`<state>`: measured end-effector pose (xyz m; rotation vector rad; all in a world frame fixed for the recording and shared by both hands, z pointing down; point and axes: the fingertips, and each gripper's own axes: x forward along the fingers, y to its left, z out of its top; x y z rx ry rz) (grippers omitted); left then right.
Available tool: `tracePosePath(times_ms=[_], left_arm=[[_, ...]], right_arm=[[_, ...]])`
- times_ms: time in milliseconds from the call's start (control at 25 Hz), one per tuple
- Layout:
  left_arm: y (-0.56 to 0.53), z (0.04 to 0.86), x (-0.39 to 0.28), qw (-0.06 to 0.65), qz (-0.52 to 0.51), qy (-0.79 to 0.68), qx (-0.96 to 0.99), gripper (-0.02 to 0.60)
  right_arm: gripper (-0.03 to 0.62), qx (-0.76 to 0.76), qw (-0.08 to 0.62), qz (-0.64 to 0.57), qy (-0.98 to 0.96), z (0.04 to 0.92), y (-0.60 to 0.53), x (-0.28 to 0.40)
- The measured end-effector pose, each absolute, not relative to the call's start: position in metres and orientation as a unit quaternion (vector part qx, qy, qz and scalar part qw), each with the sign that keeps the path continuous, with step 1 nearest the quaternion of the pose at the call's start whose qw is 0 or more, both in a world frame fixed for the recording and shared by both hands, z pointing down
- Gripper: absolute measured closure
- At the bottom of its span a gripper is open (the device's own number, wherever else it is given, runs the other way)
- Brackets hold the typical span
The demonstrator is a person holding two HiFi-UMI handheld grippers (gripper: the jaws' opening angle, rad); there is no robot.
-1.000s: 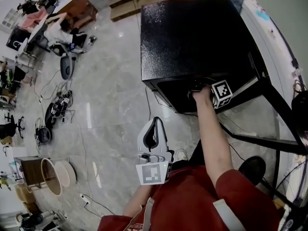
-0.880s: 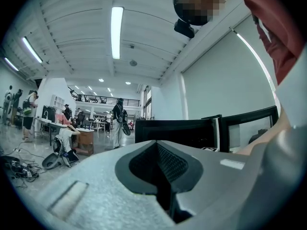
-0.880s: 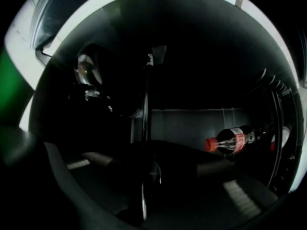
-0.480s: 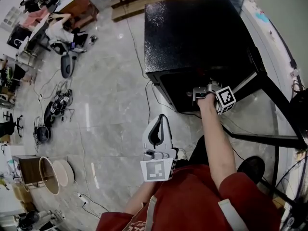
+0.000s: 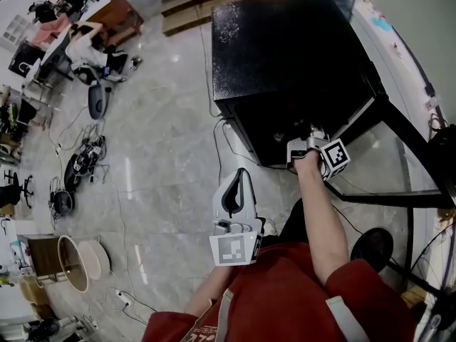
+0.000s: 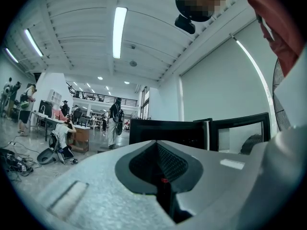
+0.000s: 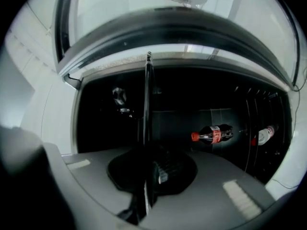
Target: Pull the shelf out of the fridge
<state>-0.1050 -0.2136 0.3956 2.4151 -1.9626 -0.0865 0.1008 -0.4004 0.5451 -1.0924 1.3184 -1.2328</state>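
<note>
The black fridge [image 5: 285, 55] stands open, its glass door [image 5: 388, 166] swung out to the right. My right gripper [image 5: 305, 142] is at the fridge mouth, shut on the front edge of the shelf. In the right gripper view the shelf [image 7: 147, 109] shows edge-on as a thin dark plate running from between the pads into the dark cabinet. A cola bottle [image 7: 212, 133] and a second bottle [image 7: 265, 135] are inside. My left gripper [image 5: 238, 177] hangs by my body over the floor, shut and empty, pointing away from the fridge [image 6: 165, 133].
Grey tiled floor lies left of the fridge, with cables [image 5: 85, 155] and a round tub [image 5: 78, 261] at the lower left. People sit at desks [image 5: 85, 41] at the far upper left. A dark round fan base [image 5: 374, 251] sits beside my right arm.
My right gripper has drawn back out of the fridge mouth toward me, still closed on the shelf edge. The left gripper has stayed near my body.
</note>
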Motion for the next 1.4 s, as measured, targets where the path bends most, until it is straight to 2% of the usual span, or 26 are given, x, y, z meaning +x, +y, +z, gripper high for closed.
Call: tracePosePath(times_ms=[1400], left_arm=[[-0.160,0.415,-0.122,0.043,-0.037,-0.600,0.798,0.575]], right_arm=[[0.577,-0.461,0.488,-0.522,0.525,0.550,-0.232,0.112]])
